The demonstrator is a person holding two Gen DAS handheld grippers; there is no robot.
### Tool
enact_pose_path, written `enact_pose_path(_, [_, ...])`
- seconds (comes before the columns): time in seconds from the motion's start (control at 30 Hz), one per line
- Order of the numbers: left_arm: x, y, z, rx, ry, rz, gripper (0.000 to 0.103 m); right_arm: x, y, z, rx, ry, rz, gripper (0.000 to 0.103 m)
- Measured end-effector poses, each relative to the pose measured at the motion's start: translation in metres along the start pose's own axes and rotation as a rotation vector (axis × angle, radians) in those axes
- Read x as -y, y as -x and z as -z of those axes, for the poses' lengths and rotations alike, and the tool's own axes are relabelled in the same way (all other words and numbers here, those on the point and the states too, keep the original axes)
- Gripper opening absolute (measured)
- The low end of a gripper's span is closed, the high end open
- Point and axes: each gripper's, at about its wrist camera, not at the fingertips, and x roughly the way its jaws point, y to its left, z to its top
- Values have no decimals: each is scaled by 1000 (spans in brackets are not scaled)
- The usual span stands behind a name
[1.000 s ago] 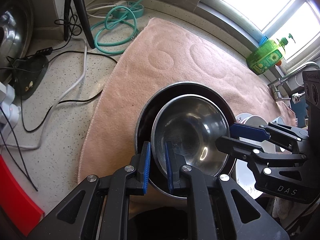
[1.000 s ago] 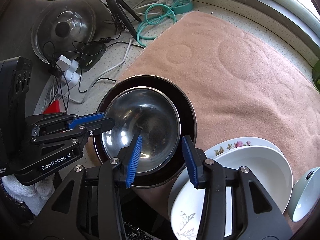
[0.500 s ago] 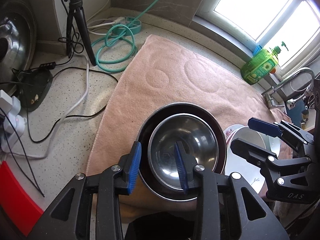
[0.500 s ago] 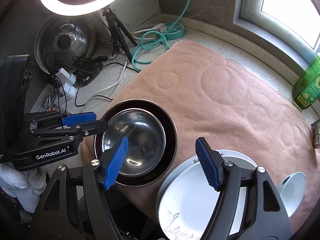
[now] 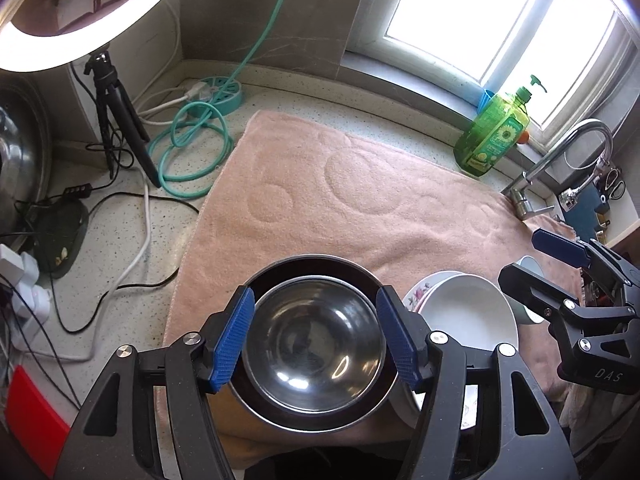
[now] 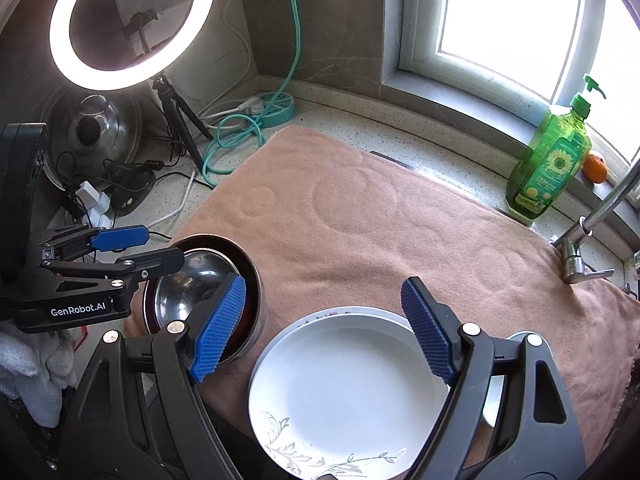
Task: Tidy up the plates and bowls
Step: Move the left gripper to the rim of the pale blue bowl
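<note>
Both hand-held grippers were found empty. The left hand-held gripper (image 5: 314,342) was held over the steel bowl (image 5: 314,354) with its jaws having just been opening, the pads clear of the rim and nothing pressed between them. The right hand-held gripper (image 6: 326,332) was held with its jaws spread wide above the white plate (image 6: 348,392), and nothing was gripped there either.

One step was judged complete: the steel bowl had been nested inside the dark bowl (image 5: 320,276) at the near edge of the pink towel (image 5: 360,200) laid on the worktop (image 5: 120,240). The white plate was seen stacked on a floral plate (image 5: 416,292) just beside the bowls. A small pale bowl (image 5: 528,264) was left apart at the far right, so some sorting was judged to remain. Whether more dishes lay outside the views could not be told.
</note>
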Motion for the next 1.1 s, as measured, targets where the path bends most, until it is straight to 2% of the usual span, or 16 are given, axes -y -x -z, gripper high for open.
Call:
enact_pose_path(0.33, [60,-8,-14,21,-106,20,63,78,28,22,40,-157,63,83])
enact_pose_path(0.7, [131,-27,-16,9,-214,52,64,168,47,60,42,-313,135,83])
enact_pose_path(1.1, [200,-55,-4,-35,-320,82,64,231,55,99,23,-433,170,83])
